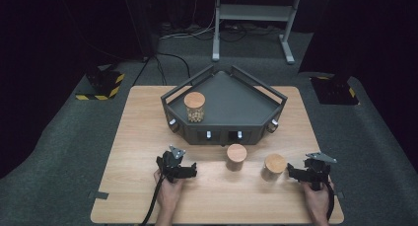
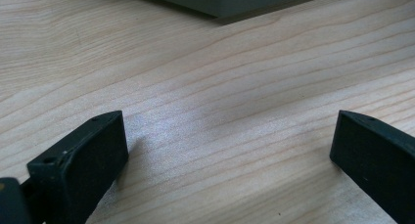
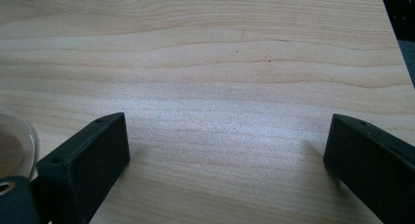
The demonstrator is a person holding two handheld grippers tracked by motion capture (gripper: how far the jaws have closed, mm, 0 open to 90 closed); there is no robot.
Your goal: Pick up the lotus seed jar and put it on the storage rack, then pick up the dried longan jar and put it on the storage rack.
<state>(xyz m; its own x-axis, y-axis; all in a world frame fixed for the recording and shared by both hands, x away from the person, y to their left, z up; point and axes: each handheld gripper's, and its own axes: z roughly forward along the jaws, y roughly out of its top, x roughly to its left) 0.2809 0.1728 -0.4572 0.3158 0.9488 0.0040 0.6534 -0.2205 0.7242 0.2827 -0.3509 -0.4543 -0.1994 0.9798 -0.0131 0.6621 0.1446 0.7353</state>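
Three glass jars with wooden lids are in the high view. One jar (image 1: 194, 106) holds pale round pieces and stands on the left of a dark grey angular tray (image 1: 231, 100). Two more jars (image 1: 236, 156) (image 1: 274, 166) stand on the wooden table (image 1: 143, 137) in front of the tray. My left gripper (image 1: 176, 164) (image 2: 227, 136) rests low over the table, left of the middle jar, open with bare wood between its jaws. My right gripper (image 1: 309, 169) (image 3: 227, 136) is open just right of the right-hand jar, whose glass edge (image 3: 14, 145) shows at the left.
The tray's front wall (image 2: 235, 1) lies ahead of the left gripper. The table's right edge (image 3: 391, 43) is close to the right gripper. A metal stand (image 1: 254, 18) and striped floor blocks (image 1: 103, 83) sit beyond the table on grey carpet.
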